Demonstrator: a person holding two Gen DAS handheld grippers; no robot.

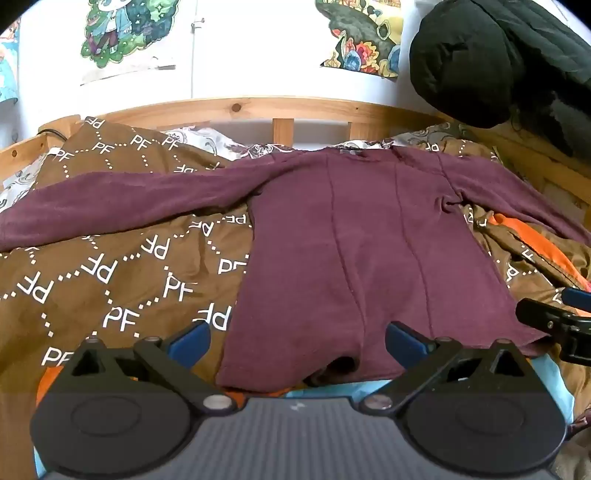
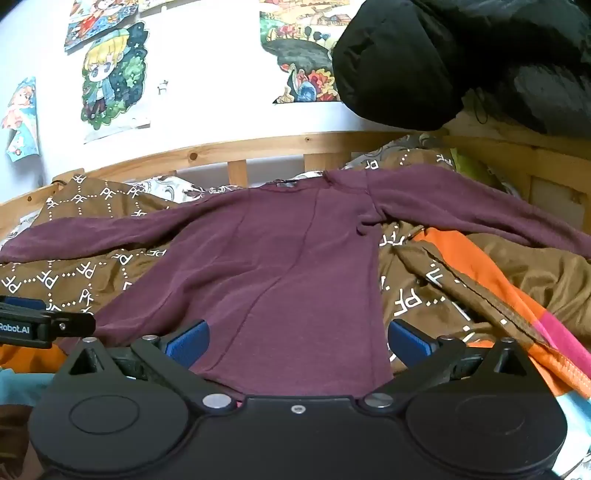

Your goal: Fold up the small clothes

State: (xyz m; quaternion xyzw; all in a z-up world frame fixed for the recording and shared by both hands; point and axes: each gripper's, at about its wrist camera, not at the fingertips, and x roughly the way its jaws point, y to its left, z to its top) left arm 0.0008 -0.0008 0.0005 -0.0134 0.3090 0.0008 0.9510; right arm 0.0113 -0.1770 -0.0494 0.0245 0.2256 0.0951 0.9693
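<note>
A maroon long-sleeved top (image 1: pixel 354 251) lies flat on a brown bed cover, sleeves spread to both sides, hem toward me; it also shows in the right wrist view (image 2: pixel 280 266). My left gripper (image 1: pixel 297 341) is open, its blue pads (image 1: pixel 190 341) apart over the hem's left corner. My right gripper (image 2: pixel 297 341) is open over the hem's right part and holds nothing. The right gripper shows at the right edge of the left wrist view (image 1: pixel 554 325). The left gripper shows at the left edge of the right wrist view (image 2: pixel 44 326).
The brown cover (image 1: pixel 103 280) printed "PF" has an orange lining folded back at the right (image 2: pixel 480 266). A wooden bed rail (image 1: pixel 258 109) runs along the back. A black padded jacket (image 1: pixel 491 55) hangs at the top right. Posters hang on the white wall (image 1: pixel 125 33).
</note>
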